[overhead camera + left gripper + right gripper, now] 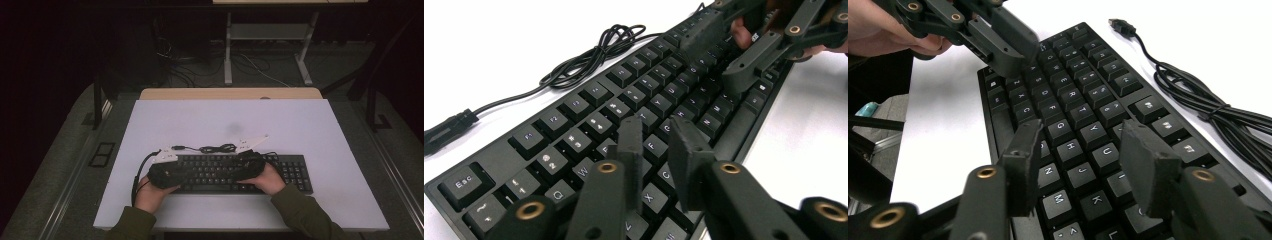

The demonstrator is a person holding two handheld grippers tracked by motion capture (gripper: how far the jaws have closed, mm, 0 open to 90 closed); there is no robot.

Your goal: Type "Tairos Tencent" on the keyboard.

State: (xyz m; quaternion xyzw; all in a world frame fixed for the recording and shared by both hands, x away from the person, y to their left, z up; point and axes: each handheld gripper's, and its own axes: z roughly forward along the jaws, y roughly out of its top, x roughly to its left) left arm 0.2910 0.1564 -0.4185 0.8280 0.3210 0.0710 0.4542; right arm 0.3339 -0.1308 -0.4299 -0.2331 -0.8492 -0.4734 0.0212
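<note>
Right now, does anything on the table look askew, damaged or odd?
Nothing looks damaged or spilled. The keyboard lies square on the white table; its cable lies bundled and unplugged behind it. The left gripper and right gripper are open over the keys.

Behind the keyboard [240,172] its coiled cable [215,148] blocks passage; beyond that cable, the worktop [280,117] lies open.
</note>
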